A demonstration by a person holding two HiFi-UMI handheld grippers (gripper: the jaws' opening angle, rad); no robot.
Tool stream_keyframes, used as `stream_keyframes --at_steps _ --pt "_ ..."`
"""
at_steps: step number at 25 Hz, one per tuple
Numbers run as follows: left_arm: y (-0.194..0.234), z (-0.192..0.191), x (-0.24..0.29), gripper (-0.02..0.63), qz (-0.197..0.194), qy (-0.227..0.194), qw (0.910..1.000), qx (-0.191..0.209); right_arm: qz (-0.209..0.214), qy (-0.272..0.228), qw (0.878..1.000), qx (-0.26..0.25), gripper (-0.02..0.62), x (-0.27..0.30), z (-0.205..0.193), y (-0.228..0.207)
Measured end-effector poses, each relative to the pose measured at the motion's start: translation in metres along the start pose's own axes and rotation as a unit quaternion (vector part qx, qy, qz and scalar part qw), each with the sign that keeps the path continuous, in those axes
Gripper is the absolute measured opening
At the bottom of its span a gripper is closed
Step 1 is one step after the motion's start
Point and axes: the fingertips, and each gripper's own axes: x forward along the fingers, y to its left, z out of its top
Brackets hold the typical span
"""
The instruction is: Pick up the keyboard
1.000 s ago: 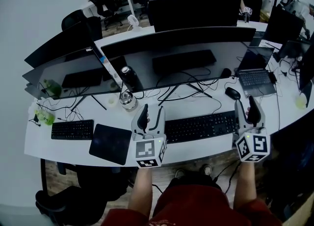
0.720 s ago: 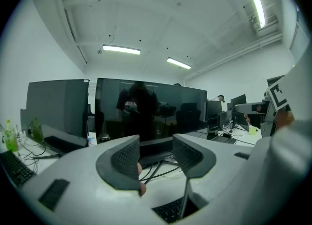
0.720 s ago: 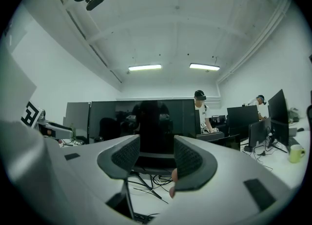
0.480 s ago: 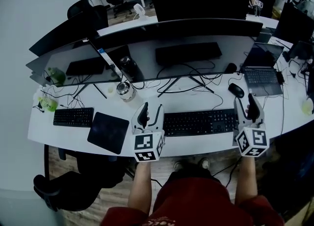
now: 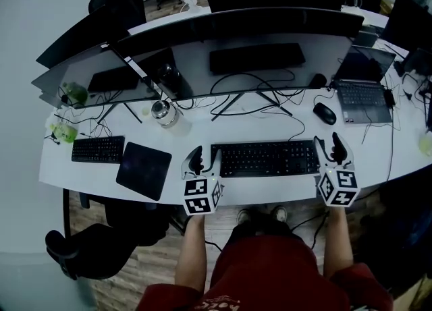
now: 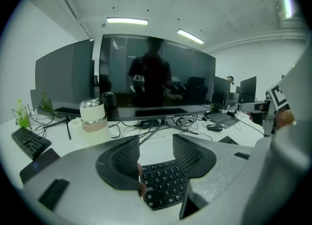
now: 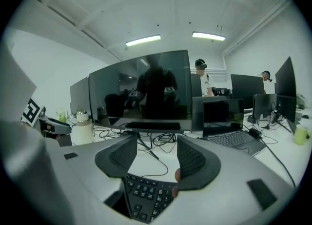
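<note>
The long black keyboard [image 5: 264, 158] lies flat on the white desk [image 5: 270, 191], in front of the wide monitor. My left gripper [image 5: 204, 157] stands open at its left end, and that end [image 6: 163, 182] shows low between the spread jaws, untouched by the pads. At the right end my right gripper [image 5: 329, 148] is open too. Its jaws have just been opening, with the keyboard's right end [image 7: 146, 192] below and between them and no pad pressing on it.
A smaller keyboard [image 5: 98, 149] and a dark pad [image 5: 143, 170] lie to the left. A bottle [image 5: 162, 111], cables and the monitor [image 5: 236, 53] stand behind. A mouse [image 5: 325, 113] and a laptop [image 5: 365, 97] are at the right rear.
Both grippers have sunk from above the desk down to the two ends of the keyboard. The right jaws stand a little wider than before.
</note>
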Motion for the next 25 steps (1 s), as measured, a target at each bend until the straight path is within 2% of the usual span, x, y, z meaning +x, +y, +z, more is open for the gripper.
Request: stream_keyframes --at_steps 7,13,25 --pt "0.001 -0.051 0.014 0.221 -0.002 0.066 0.9978 -0.009 0.006 0.082 0.997 0.007 0.268 0.012 -0.065 -0.010" --pt "0.003 -0.091 0.025 0.242 -0.014 0.121 0.9922 -0.028 0.008 0.165 0.986 0.025 0.303 0.017 -0.119 -0.019" --pt "0.005 -0.131 0.044 0.285 -0.035 0.196 0.9785 -0.054 0.021 0.275 0.960 0.055 0.358 0.025 -0.175 -0.026"
